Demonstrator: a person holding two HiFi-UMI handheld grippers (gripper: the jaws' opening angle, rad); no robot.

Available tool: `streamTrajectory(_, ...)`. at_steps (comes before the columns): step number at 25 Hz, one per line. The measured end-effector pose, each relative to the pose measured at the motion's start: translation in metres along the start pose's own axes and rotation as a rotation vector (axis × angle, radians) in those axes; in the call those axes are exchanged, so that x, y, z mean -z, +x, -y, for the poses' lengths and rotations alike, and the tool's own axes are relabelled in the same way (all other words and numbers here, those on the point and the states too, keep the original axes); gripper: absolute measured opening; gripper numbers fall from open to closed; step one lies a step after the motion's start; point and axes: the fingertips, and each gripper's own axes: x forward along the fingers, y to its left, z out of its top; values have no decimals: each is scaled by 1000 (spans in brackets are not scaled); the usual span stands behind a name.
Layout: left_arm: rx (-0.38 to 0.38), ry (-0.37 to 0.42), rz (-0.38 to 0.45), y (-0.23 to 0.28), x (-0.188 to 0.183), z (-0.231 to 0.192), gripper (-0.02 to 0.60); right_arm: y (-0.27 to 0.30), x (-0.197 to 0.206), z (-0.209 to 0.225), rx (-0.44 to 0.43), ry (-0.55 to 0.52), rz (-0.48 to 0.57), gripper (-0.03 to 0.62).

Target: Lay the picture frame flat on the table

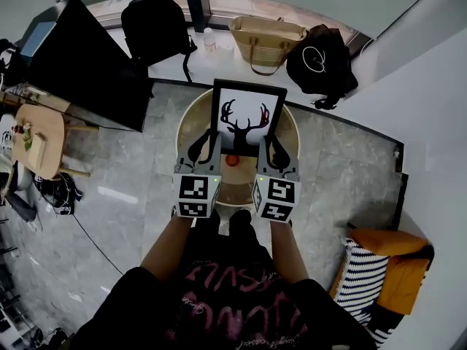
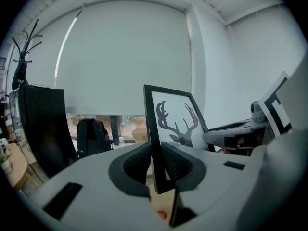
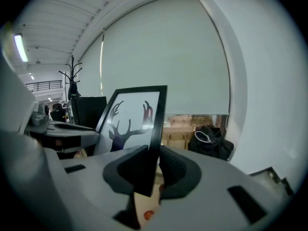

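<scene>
While grey marble-look floor [image 1: 109, 195] fills most of the head view, a round wooden table [image 1: 185, 122] sits centre, right in front of the person. A big dark panel [image 1: 87, 64] stands to the far left. Along the window ledge are a black backpack [image 1: 155, 24], a tan woven bag [image 1: 267, 39] and a black bag [image 1: 321, 60]. An orange seat [image 1: 400, 268] w/ a striped cushion [image 1: 365, 279] is at lower right, well apart from the table. The picture frame [image 1: 247, 115], black-edged w/ a dark antler print on white, stands upright over the table, not flat, w/ the print facing the person. Whether its bottom edge touches the tabletop I can't tell. The left gripper [image 1: 207, 149] is clamped on the frame's L side edge. Its own view shows that black edge pinched btwn the two ribbed pads, w/ the frame's bottom corner just below them. The right gripper [image 1: 271, 150] is clamped on the R side edge the same way, w/ the edge running down btwn its pads. Both grippers sit level w/ each other, one per side of the frame. A small red-orange blob [image 1: 232, 160] lies on the tabletop btwn the grippers, near the frame's lower edge. It's too small to identify.
</scene>
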Motion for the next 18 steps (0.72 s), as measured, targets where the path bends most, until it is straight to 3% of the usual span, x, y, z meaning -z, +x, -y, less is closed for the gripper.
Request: streamTrajectory(18, -2, -75, -170, 18, 103, 3, 71, 25, 99, -2, -29, 26, -181, 80)
